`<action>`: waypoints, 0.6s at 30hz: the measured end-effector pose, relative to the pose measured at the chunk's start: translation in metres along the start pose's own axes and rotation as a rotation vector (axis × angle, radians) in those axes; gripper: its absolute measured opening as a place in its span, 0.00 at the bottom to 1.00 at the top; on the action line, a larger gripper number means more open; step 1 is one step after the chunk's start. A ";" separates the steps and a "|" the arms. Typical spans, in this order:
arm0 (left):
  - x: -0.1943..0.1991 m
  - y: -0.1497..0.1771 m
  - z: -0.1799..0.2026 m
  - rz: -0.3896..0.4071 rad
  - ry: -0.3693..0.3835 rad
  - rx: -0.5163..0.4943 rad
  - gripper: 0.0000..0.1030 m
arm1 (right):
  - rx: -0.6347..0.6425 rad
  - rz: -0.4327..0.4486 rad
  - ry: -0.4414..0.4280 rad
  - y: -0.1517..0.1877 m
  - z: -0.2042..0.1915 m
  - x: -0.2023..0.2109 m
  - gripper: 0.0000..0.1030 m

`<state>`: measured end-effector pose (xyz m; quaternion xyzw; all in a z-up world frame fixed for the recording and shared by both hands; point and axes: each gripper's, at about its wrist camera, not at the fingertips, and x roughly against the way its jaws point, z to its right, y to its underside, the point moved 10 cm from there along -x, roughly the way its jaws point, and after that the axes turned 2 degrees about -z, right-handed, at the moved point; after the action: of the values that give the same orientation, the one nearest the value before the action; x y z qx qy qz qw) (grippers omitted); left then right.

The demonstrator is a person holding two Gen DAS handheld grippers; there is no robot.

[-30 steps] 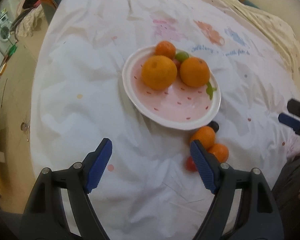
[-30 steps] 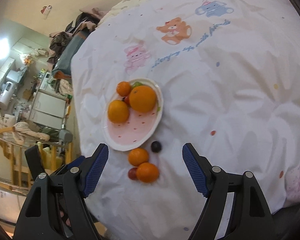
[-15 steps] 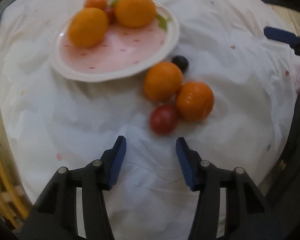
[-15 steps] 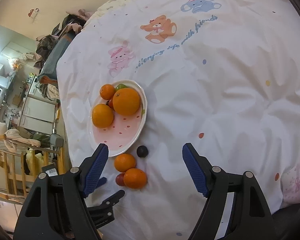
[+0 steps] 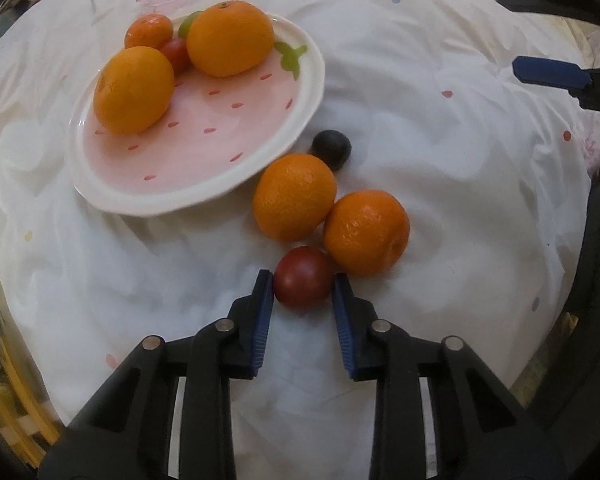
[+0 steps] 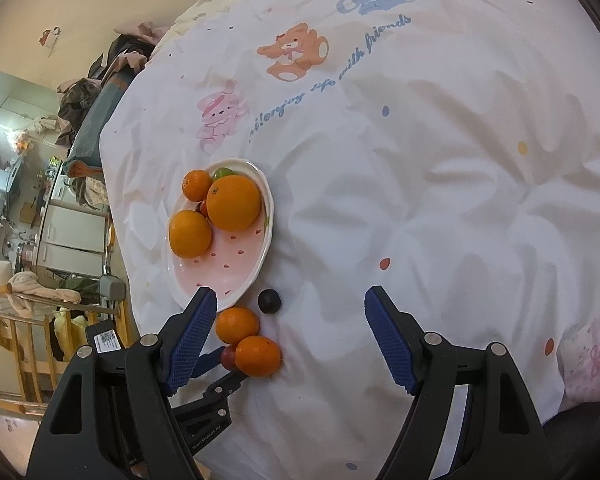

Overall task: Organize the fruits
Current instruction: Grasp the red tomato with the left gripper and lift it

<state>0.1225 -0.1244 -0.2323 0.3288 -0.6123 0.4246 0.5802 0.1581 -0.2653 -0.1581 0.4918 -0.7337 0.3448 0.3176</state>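
A pink strawberry-print plate (image 5: 204, 148) (image 6: 236, 276) holds two big oranges, a small orange, a red fruit and a green one. On the white sheet beside it lie two small oranges (image 5: 294, 196) (image 5: 366, 232), a dark plum (image 5: 331, 149) (image 6: 269, 301) and a red fruit (image 5: 303, 277) (image 6: 228, 357). My left gripper (image 5: 302, 280) has its blue pads on either side of the red fruit, touching or nearly touching it. My right gripper (image 6: 290, 312) is wide open and empty, held above the sheet near the plum.
The sheet with cartoon animals (image 6: 296, 52) covers a bed. Its left edge drops to a cluttered room with a wooden rail (image 6: 4, 320). My right gripper's fingers show at the upper right of the left wrist view (image 5: 548, 72).
My left gripper has come down toward the loose fruits and narrowed its jaws around the red fruit. My right gripper has stayed wide open and drifted only slightly.
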 end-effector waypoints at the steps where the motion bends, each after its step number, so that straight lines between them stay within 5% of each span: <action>1: 0.001 0.002 -0.001 0.001 -0.011 0.002 0.24 | 0.005 -0.003 0.002 0.000 -0.001 -0.001 0.77; 10: 0.025 0.023 -0.017 0.047 -0.007 0.106 0.24 | 0.058 -0.025 0.016 0.004 -0.012 -0.010 0.77; 18: 0.083 0.025 -0.070 0.199 -0.030 0.347 0.24 | 0.214 -0.128 0.085 0.035 -0.030 -0.040 0.77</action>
<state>0.1209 -0.0433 -0.1557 0.3681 -0.5680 0.5739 0.4609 0.1412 -0.2108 -0.1799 0.5537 -0.6458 0.4206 0.3153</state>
